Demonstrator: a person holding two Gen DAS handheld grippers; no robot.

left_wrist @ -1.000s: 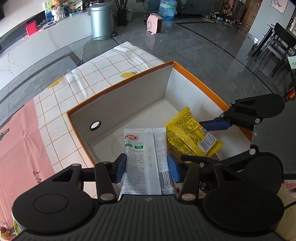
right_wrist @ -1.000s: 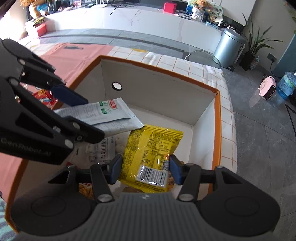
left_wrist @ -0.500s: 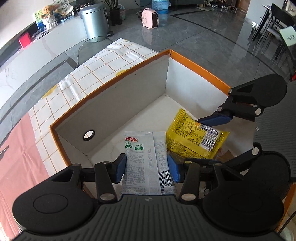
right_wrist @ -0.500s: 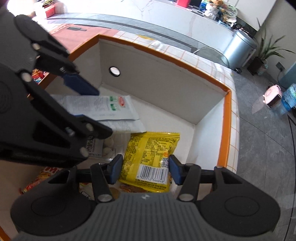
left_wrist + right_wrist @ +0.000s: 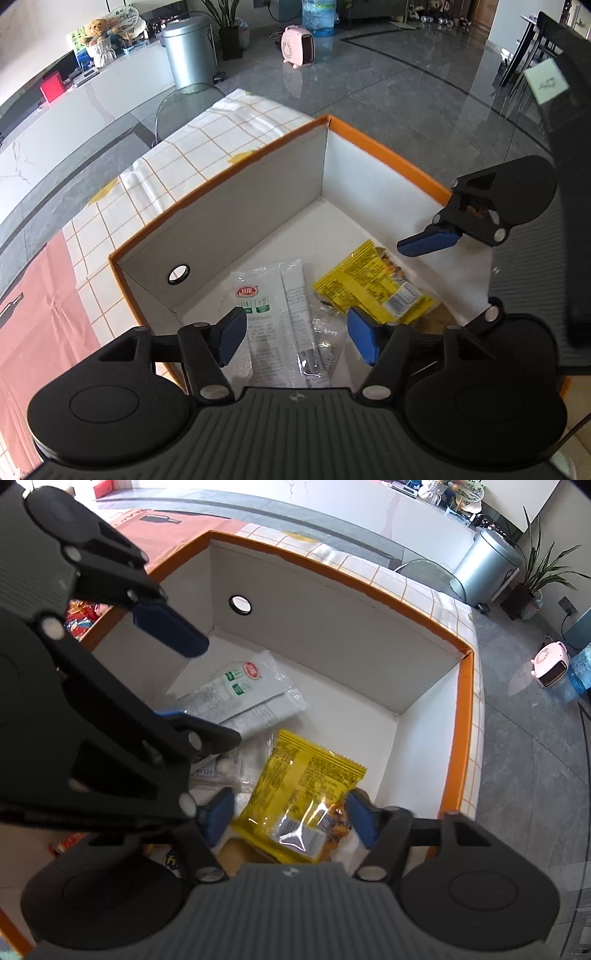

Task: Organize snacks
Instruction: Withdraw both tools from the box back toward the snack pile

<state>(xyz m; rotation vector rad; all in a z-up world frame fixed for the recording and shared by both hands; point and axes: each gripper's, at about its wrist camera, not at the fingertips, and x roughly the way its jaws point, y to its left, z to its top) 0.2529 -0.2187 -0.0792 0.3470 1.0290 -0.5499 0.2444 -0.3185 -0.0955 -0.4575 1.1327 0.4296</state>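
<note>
Now both claws hang released over the snack box.

Nearest the left camera, the left claw (image 5: 295, 334) has just been spreading its jaws; the white packet (image 5: 275, 317) lies between the blue pads (image 5: 231, 334) on the box floor, with a gap on either side. Likewise the right claw (image 5: 291, 818) has just been widening, and the yellow packet (image 5: 303, 786) rests loose between its pads, slightly tilted over other snacks at the near end. Both packets lie side by side inside the orange-rimmed box (image 5: 388, 146), white one nearer the wall with the round hole (image 5: 179, 274). Beyond the box the checked cloth (image 5: 221, 136) covers the surface, and farther off stand a grey bin (image 5: 190, 51) and a pink heater (image 5: 297, 46).
</note>
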